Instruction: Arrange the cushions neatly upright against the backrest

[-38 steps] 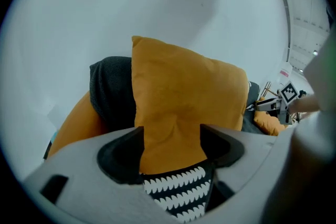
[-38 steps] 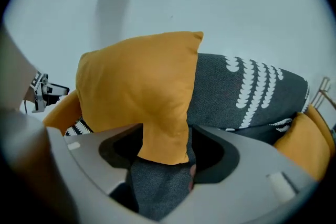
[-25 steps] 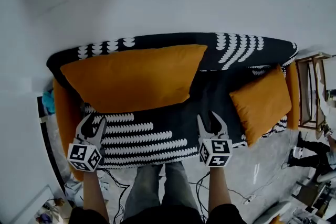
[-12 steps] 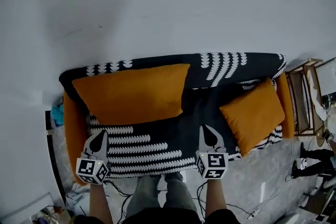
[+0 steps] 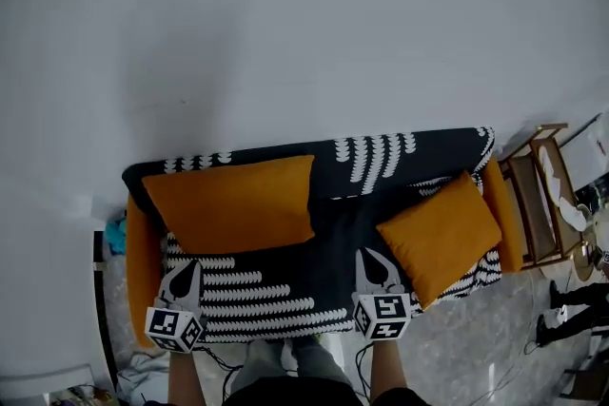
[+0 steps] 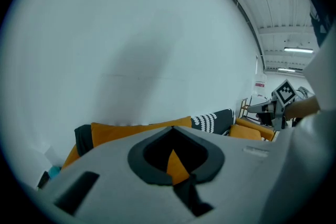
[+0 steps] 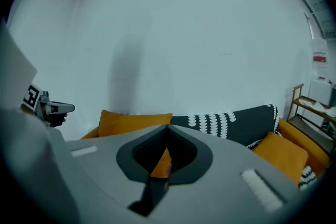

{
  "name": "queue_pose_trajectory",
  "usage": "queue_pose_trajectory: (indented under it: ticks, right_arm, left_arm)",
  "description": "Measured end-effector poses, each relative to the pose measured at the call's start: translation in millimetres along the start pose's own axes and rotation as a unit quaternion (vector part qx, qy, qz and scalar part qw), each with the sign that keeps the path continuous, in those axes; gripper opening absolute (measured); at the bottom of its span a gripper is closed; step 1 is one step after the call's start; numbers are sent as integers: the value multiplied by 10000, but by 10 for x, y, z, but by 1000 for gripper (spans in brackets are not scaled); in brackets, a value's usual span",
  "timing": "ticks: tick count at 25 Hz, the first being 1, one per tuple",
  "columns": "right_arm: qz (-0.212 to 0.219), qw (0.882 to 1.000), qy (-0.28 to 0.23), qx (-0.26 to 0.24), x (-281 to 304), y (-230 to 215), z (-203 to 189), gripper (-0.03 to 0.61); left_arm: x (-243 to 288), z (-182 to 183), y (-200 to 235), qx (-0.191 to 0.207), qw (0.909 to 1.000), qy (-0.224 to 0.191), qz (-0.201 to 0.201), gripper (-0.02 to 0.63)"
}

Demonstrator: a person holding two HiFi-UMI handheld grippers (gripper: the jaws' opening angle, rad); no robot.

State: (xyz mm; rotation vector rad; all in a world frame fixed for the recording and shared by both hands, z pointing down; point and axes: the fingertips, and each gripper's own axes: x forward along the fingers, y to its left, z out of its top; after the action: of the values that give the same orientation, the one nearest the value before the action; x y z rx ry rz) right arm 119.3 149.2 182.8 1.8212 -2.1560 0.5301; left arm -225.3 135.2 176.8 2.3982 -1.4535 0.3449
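Two plain orange cushions sit on a sofa [image 5: 381, 152] draped in a black cover with rows of white scallop marks, its armrests the same orange. The large cushion [image 5: 233, 203] is long and rectangular. It stands along the left half of the backrest with its top edge near the backrest's top, and one end is close to the left armrest [image 5: 141, 252]. The small cushion [image 5: 440, 238] is squarer and sits at the right end, just beside the right armrest [image 5: 500, 214]. It is turned askew so that one corner points toward the seat's front edge. The two cushions are well apart, with bare patterned cover between them. The left gripper [image 5: 192, 264] and the right gripper [image 5: 375, 256] hang in front of the seat, clear of both cushions. Each has its jaws pressed together with nothing between them. Through the gap behind each gripper's closed tips, only a sliver of orange fabric shows.
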Motion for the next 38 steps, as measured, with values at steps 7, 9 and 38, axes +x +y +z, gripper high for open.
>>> queue_pose_trajectory:
  ticks: [7, 9, 38]
  right_arm:
    - [-46, 9991, -367, -191, -578, -332, 372, 12]
    - [-115, 9986, -521, -46, -779, -509, 466, 12]
    - [-3298, 9380, -776, 740, -3399, -1132, -39, 12]
  left_arm:
    - [-113, 372, -737, 267, 9992, -140, -280, 3]
    - [-91, 452, -946, 329, 9985, -156, -408, 3]
    - [354, 733, -2961, 523, 9142, -87, -4017, 3]
